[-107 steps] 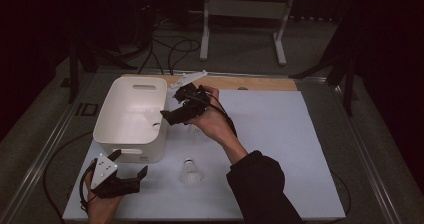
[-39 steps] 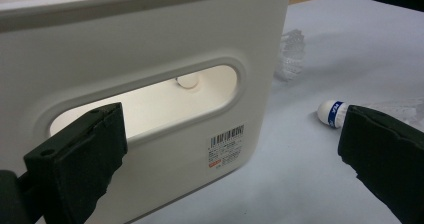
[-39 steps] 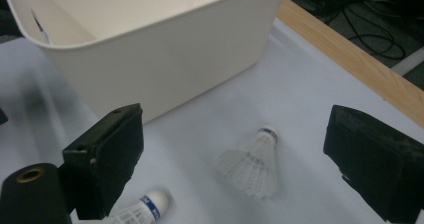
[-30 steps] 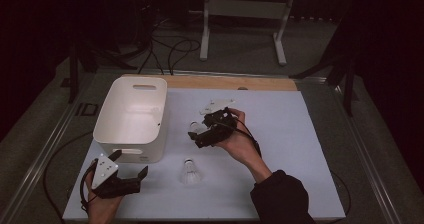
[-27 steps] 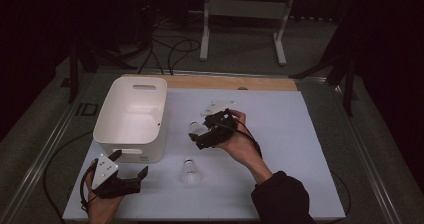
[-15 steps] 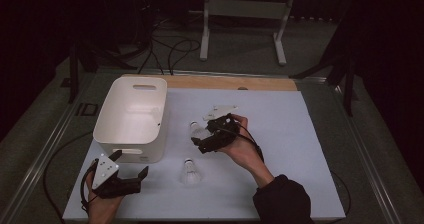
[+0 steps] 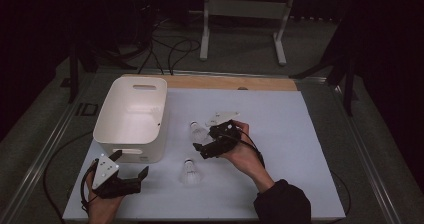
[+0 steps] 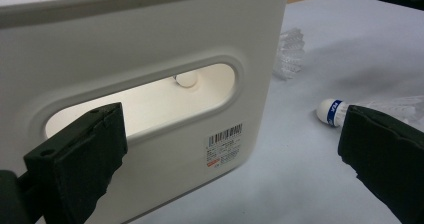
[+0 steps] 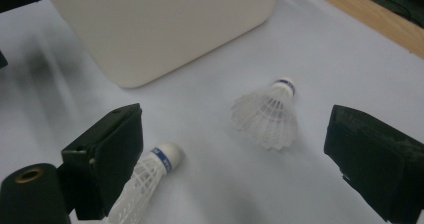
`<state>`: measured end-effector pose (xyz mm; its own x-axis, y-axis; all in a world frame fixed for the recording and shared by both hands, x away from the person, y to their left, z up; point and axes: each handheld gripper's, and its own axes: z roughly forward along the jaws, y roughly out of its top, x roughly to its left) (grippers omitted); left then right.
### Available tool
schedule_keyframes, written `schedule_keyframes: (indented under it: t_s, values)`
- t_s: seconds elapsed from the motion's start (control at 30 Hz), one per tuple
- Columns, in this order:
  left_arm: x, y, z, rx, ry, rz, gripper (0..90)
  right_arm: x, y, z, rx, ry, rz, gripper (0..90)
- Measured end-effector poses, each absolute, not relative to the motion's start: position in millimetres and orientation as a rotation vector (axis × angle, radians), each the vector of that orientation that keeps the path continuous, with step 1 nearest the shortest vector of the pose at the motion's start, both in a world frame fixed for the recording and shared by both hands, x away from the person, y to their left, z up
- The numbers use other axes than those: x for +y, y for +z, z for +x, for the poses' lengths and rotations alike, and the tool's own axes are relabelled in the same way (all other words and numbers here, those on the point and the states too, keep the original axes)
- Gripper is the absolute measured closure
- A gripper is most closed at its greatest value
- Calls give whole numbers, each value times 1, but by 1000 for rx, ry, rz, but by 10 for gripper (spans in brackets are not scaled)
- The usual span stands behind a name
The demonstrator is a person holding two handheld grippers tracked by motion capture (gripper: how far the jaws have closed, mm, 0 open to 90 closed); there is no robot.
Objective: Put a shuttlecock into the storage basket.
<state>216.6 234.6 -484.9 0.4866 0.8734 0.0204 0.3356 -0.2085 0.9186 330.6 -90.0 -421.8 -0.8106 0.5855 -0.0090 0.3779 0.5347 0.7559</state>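
Shuttlecocks [image 7: 198,130] [image 7: 189,171] lie mid-tabletop beside the white bin [image 7: 131,118], the right tongs [image 7: 208,146] hovering open between them, left tongs [image 7: 131,176] open near the front edge; a skewed closure could crush feathers.

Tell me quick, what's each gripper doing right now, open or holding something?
Left gripper: open, holding nothing, facing the white bin.
Right gripper: open, empty, above two shuttlecocks on the table.

Bin [image 7: 131,118] blocks left; shuttlecocks [image 7: 189,171] well apart.
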Motion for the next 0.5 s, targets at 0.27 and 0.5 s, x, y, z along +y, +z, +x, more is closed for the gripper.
schedule_keyframes:
  t_s: [0.27,0.5]
  values:
    - [234,-485,217,1025,701,1771,0,-93,-430,320,2532,1129,793,85]
    - [235,-485,216,1026,703,1771,0,-93,-434,313,2537,1133,797,86]
